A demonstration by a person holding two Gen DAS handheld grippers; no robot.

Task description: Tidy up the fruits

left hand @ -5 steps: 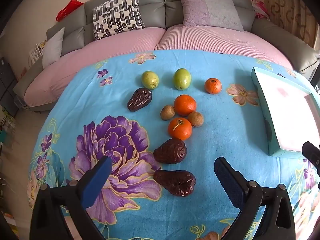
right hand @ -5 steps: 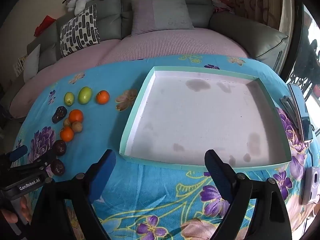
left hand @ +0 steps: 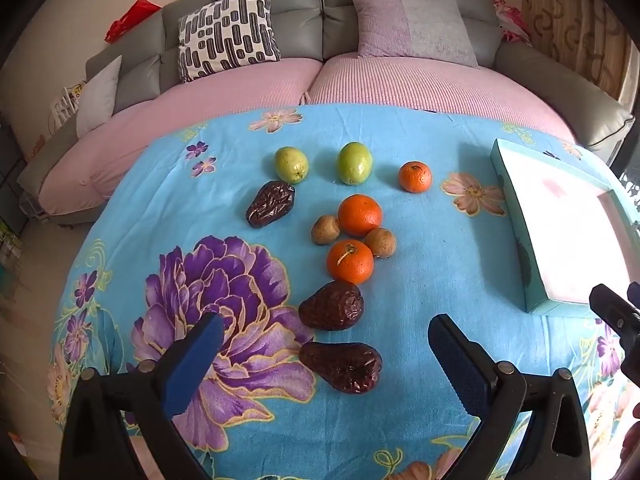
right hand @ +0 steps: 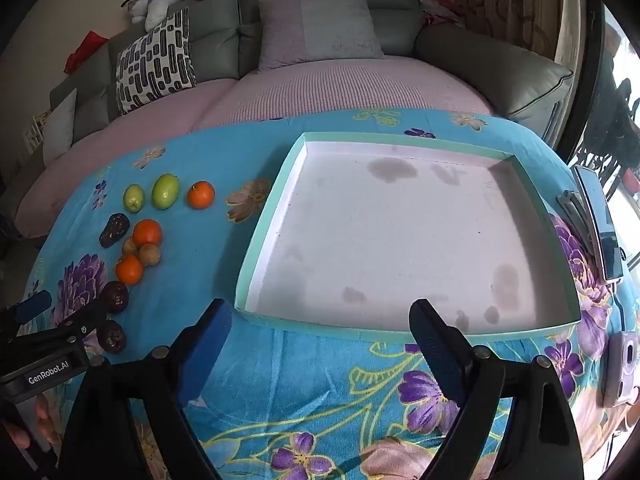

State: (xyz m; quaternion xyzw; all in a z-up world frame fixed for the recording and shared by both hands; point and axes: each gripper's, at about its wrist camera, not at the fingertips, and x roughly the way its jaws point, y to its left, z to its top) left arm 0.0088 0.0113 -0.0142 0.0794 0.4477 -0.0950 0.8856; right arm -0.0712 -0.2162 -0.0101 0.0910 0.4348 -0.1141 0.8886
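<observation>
Ten fruits lie loose on the floral blue cloth (left hand: 420, 280), all outside the tray (right hand: 260, 256). Far row, left to right: green fruit (left hand: 291, 164), second green fruit (left hand: 354, 163), small orange (left hand: 415, 176). Near of these, a cluster: one orange (left hand: 359, 215), another orange (left hand: 350, 261) and two brown round fruits (left hand: 325, 230) (left hand: 381, 242), packed close together. One dark wrinkled fruit (left hand: 271, 203) lies left of the cluster; two more (left hand: 331, 311) (left hand: 341, 366) lie near of it, just beside each other.

Left gripper (left hand: 322, 354): jaws wide apart, holding nothing, the nearest dark fruit lying between its fingers. Right gripper (right hand: 320, 344): jaws wide apart, holding nothing, positioned at the near rim of the tray. Tray sits right of the fruits, well apart from them; white floor shows dark stains. A sofa (left hand: 320, 20) with cushions stands beyond the cloth.
</observation>
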